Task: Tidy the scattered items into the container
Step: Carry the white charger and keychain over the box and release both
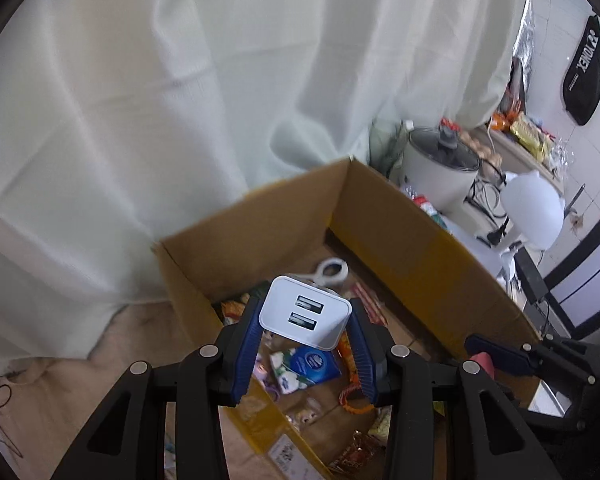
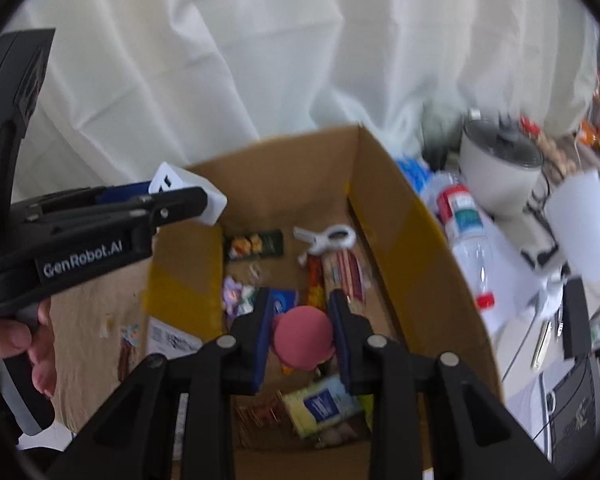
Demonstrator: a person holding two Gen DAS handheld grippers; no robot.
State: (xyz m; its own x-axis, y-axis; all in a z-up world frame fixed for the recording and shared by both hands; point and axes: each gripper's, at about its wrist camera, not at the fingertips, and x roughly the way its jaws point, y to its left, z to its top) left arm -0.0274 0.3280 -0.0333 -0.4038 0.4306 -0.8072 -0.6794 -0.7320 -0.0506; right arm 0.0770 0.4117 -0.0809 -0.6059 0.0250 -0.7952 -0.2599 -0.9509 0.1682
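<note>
The open brown cardboard box stands against a pale draped cloth, its flaps up and yellow tape on its walls. On its floor, in the right wrist view, a white plastic spring clip lies at twelve o'clock near the far wall, a dark green snack packet at eleven o'clock of the floor, a striped red packet just below the clip, a blue-and-white tissue pack near the middle, and a pale green packet with a blue label at six o'clock.

The left gripper hangs over the box's near-left part, its blue-padded jaws partly apart and pressed on the sides of a white square USB charger block. The charger's face with two ports, stacked one above the other, points back toward the camera and slightly up; its body runs away toward the box floor.

The right gripper is above the box's middle, jaws narrowly apart and clamped on a round pink soft object; its long axis cannot be told. A hand grips the left tool's handle at eight o'clock of that view.

Outside the box, at two o'clock, stand a white rice cooker with a glass lid and a clear plastic bottle with a red cap.
</note>
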